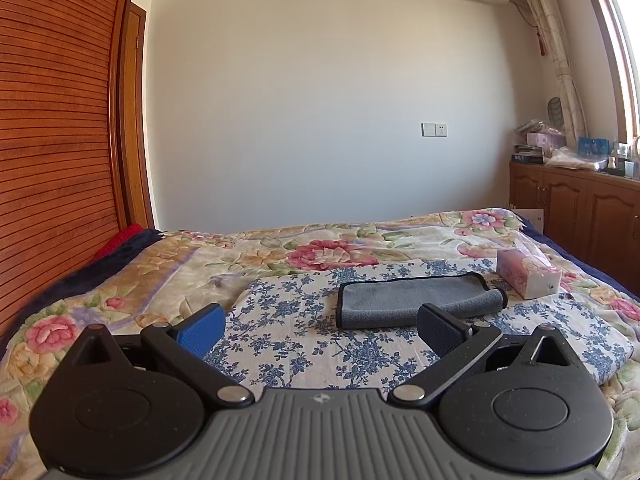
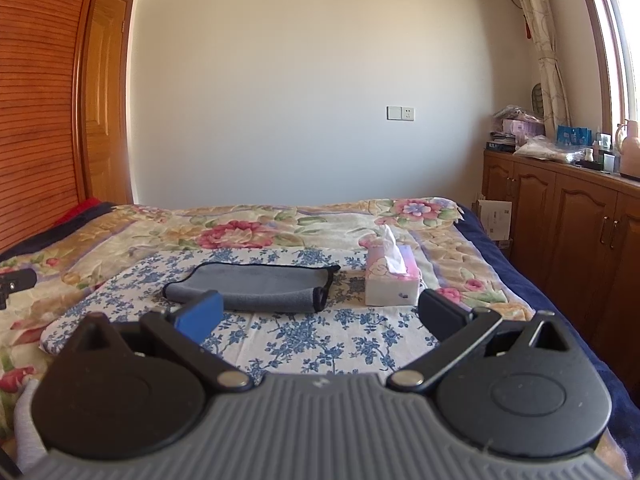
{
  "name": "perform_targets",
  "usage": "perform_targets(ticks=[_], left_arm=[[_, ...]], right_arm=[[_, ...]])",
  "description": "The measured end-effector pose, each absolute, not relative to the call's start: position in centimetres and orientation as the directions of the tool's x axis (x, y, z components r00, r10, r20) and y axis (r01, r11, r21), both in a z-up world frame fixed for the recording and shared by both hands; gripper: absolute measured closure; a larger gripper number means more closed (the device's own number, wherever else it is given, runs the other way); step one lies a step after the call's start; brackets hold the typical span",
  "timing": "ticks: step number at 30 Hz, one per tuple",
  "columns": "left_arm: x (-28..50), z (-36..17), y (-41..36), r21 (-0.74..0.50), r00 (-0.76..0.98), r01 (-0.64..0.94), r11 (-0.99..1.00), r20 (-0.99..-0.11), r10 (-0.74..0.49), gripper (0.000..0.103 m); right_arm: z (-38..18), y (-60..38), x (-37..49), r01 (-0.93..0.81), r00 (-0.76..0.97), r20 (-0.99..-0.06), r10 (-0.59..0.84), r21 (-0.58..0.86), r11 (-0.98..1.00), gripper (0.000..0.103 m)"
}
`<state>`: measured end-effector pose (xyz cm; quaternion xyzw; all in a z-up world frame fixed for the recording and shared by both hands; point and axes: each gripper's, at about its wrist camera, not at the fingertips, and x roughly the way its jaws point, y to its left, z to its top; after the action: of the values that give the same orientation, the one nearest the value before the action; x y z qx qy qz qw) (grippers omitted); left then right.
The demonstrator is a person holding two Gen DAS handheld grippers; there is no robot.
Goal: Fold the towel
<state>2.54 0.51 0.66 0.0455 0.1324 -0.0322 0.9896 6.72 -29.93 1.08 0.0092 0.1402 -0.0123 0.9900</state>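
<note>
A bed [image 1: 120,276] with a floral quilt carries a blue-flowered cloth [image 1: 288,340]. On it lies the grey towel [image 1: 412,294], already folded over. The left claw [image 1: 320,328] is spread wide, empty, just short of the towel. The right claw [image 2: 320,316], also spread and empty, has the towel ahead-left and a tissue box [image 2: 390,280] ahead-right.

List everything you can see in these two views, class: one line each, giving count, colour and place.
towel: one, grey, folded on the blue-flowered cloth
blue-flowered cloth: one, white and blue, over the quilt
quilt: one, floral cream and pink, on the bed
tissue box: one, pink and white, right of the towel
cabinets: wooden, brown, right wall
wall socket: one, white, far wall
left tool: one, black, open
right tool: one, black, open
</note>
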Motion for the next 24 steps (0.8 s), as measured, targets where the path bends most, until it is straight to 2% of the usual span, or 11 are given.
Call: perform_targets(ticks=[24], left_arm=[[2.53, 0.32, 0.44, 0.090, 0.962, 0.083, 0.992, -0.268, -0.056, 0.000]], right_arm=[[0.98, -30.23, 6.71, 0.040, 0.959, -0.281, -0.031, 0.027, 0.999, 0.000]])
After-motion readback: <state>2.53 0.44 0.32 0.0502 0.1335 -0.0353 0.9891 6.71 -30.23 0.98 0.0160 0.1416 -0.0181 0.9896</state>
